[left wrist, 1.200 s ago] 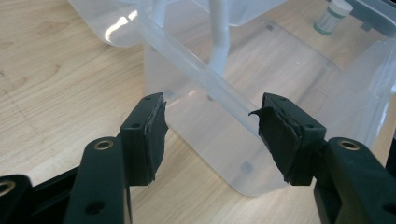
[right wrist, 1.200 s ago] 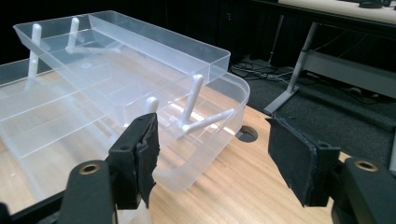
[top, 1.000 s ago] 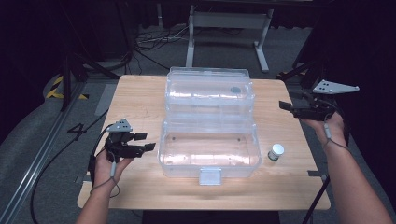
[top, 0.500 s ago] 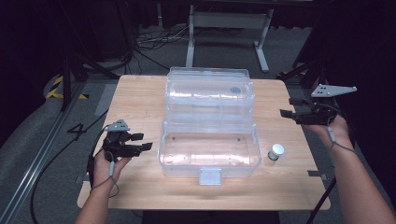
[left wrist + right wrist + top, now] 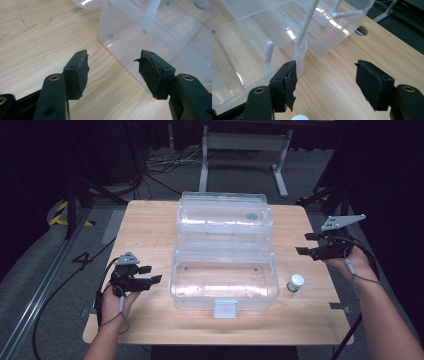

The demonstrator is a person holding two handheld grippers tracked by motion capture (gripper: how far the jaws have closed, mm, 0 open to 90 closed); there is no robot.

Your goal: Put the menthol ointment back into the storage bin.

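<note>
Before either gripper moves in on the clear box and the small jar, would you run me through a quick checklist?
1. Clear box lid open: ok, it lies folded back.
2. Box bottom free of things: ok, it looks empty.
3. Small jar upright on the table, right of the box: ok.
4. Left gripper open and holding nothing: ok.
5. Right gripper open and holding nothing: ok.
6. Jar cap tight: cannot tell.

A wooden desk (image 5: 150, 227) carries an open clear plastic box (image 5: 223, 277) and, just beside it, a small white-capped jar (image 5: 295, 283).
</note>
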